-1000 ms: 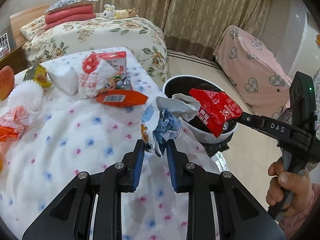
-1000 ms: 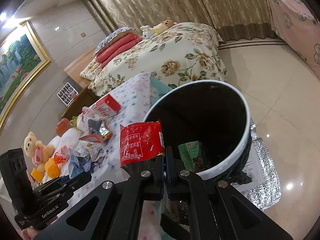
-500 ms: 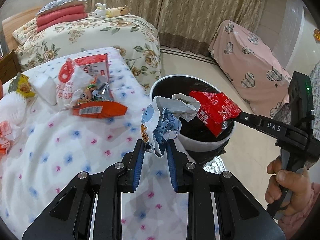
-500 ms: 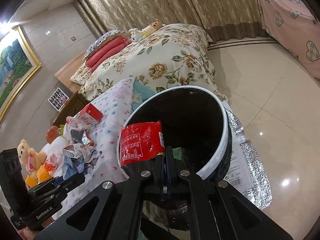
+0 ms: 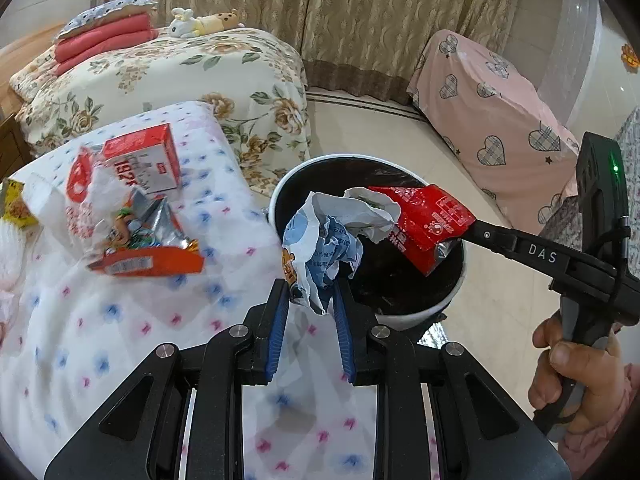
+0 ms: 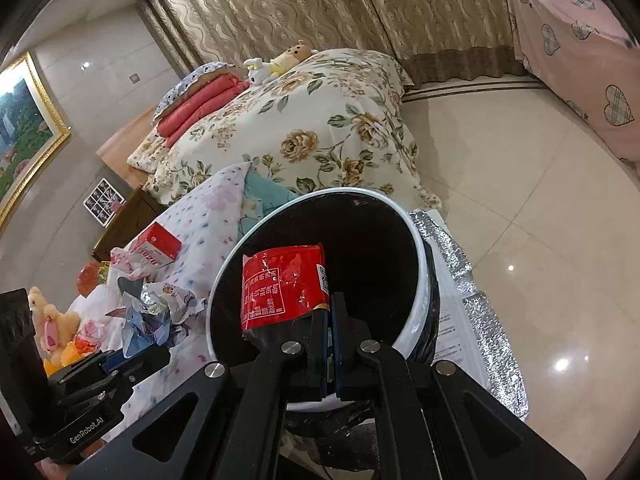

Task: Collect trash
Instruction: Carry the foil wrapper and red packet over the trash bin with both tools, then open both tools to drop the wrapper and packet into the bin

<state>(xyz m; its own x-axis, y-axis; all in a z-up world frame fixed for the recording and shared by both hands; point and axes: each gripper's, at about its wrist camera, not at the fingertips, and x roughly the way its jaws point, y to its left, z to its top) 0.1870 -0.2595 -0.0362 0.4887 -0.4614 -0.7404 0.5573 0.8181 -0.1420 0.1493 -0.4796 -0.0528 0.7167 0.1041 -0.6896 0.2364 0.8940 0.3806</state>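
My left gripper (image 5: pixel 311 298) is shut on a crumpled blue-and-white wrapper (image 5: pixel 326 240), which hangs at the near rim of the white-rimmed bin with a black liner (image 5: pixel 420 308). My right gripper (image 6: pixel 330 312) is shut on a red foil packet (image 6: pixel 285 286) held over the bin's (image 6: pixel 416 312) mouth. In the left wrist view the red packet (image 5: pixel 428 226) sits at the tip of the right gripper (image 5: pixel 466 232), with a hand (image 5: pixel 572 376) on its handle. In the right wrist view the crumpled wrapper (image 6: pixel 160 316) and the left gripper (image 6: pixel 132 354) are at lower left.
More trash lies on the dotted white cloth (image 5: pixel 100 320): a red-and-white box (image 5: pixel 146 160), an orange packet (image 5: pixel 148 264), a torn white wrapper (image 5: pixel 92 200). A floral bed (image 5: pixel 180 76), a pink heart-patterned cover (image 5: pixel 492 120) and a silver foil mat (image 6: pixel 480 320) by the bin surround it.
Both grippers shifted toward the bin with their wrappers still held; the bin looks nearer and more central in both views. The trash on the cloth slid left in the left wrist view.
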